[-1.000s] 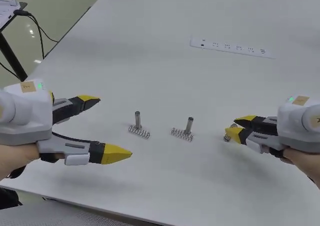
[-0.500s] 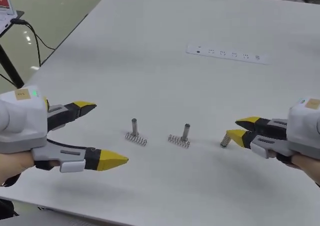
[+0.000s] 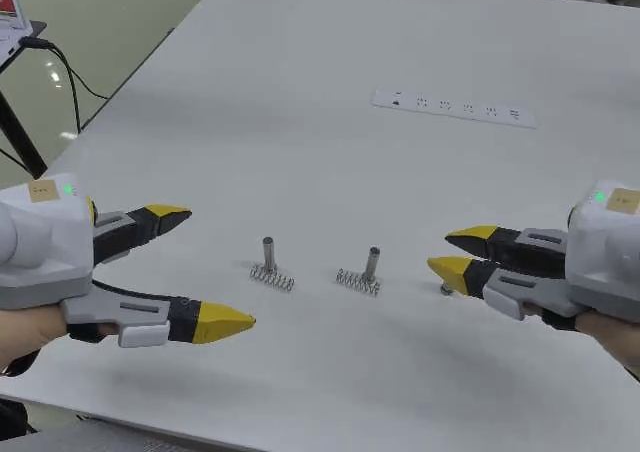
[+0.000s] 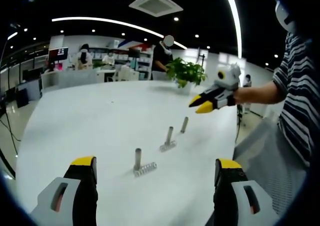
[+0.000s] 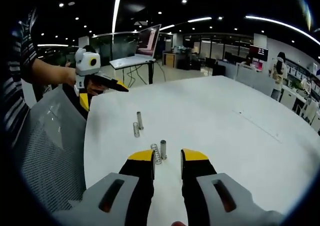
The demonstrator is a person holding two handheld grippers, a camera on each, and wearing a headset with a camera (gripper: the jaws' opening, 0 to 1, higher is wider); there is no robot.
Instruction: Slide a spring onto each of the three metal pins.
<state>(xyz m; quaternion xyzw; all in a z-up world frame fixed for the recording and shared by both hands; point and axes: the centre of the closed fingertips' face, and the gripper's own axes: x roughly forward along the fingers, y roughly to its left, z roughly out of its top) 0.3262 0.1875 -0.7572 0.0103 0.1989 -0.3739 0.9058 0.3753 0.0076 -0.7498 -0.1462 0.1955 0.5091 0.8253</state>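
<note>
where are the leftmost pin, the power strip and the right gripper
leftmost pin (image 3: 268,250), head view, mid shaft
power strip (image 3: 455,109), head view, top face
right gripper (image 3: 440,250), head view, between fingertips

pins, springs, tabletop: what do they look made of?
Pins: plain grey cylinders with a metallic sheen, probably steel, unpainted.
Springs: thin silvery wire coils, bare, likely steel.
Tabletop: smooth matte white with only faint reflections; laminate or painted board, the look leaves it open.

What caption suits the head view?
Open yellow-tipped left gripper and right gripper flank two upright grey metal pins, a coiled wire spring lying at each base, on a white workbench.
</note>
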